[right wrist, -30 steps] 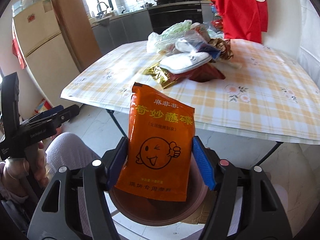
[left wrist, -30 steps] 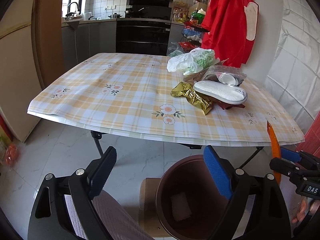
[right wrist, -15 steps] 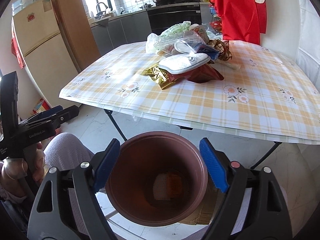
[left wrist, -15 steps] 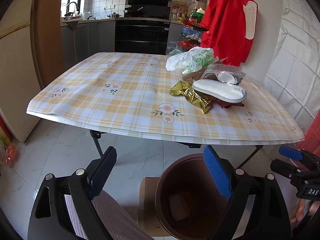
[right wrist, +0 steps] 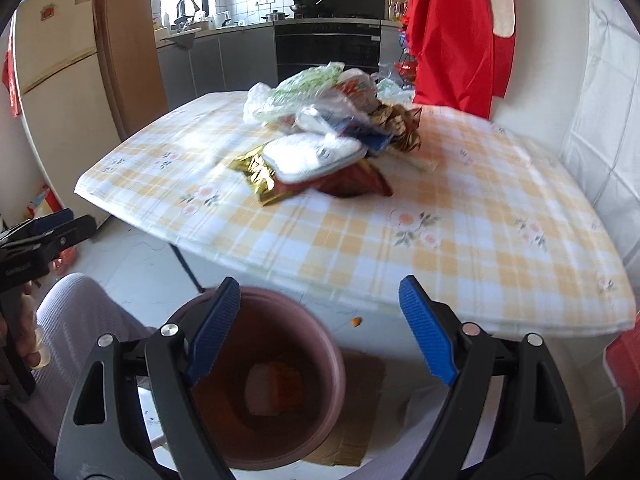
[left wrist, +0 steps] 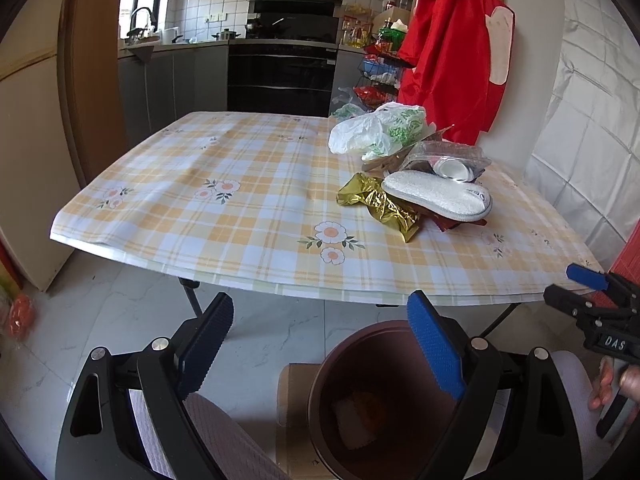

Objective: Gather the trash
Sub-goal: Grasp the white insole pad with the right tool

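A brown bin [left wrist: 384, 396] stands on the floor below the table's near edge; it also shows in the right wrist view [right wrist: 276, 380], with an orange packet [right wrist: 286, 386] and a white scrap inside. Trash is piled on the table: a gold wrapper [left wrist: 380, 206], a white pad [left wrist: 438, 196], a red wrapper [right wrist: 352, 184], a clear bag [left wrist: 444, 160] and a white plastic bag [left wrist: 376, 130]. My left gripper [left wrist: 320, 344] is open and empty, low in front of the table. My right gripper [right wrist: 320, 320] is open and empty above the bin.
The table has a yellow checked cloth [left wrist: 240, 200]. Cardboard [right wrist: 352, 440] lies under the bin. A red garment [left wrist: 452, 52] hangs on the wall at the right. A fridge [right wrist: 52, 60] stands at the left, kitchen counters behind.
My right gripper opened and let go of the orange packet, which dropped into the bin. The right gripper has since risen and moved right, toward the table. The left gripper barely moved.
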Motion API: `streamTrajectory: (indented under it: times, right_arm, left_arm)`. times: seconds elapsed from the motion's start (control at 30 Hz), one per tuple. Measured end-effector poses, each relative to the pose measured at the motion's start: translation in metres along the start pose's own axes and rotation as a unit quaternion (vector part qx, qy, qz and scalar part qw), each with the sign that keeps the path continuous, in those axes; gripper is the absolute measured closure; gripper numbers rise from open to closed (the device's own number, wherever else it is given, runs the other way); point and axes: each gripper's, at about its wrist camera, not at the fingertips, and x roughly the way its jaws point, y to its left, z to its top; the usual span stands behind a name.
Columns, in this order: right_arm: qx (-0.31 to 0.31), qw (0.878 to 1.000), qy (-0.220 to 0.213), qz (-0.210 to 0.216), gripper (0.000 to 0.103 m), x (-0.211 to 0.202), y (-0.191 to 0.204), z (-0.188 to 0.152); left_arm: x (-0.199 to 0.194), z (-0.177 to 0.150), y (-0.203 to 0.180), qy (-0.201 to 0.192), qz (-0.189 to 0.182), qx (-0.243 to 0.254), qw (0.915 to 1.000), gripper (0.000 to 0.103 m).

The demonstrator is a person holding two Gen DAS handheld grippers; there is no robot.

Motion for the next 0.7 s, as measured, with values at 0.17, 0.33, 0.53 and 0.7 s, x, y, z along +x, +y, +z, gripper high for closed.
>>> streamTrajectory:
  times: [0.17,0.33,0.53,0.7]
  right_arm:
    - [-0.031,0.999,-0.011,-0.022,0.022,0.011,-0.009,0.035]
    - [-0.016,0.999,-0.01,-0.026,0.022,0.031,-0.024,0.058]
    - [0.01,1.0,-0.005,-0.001,0.022,0.063,-0.022,0.076]
    - [0.014,1.0,-0.001,0.02,0.026,0.095,-0.01,0.085]
  left_arm:
    - [0.008,0.022,-0.006,-0.007,-0.022,0.01,0.9997,0.016]
    - [0.023,0.041,-0.009,-0.009,-0.035,0.016,0.9992,0.017]
    - [0.046,0.052,-0.003,0.001,-0.038,0.004,0.9993,0.021]
    - [0.057,0.051,-0.002,0.011,-0.037,0.002,0.9993,0.023]
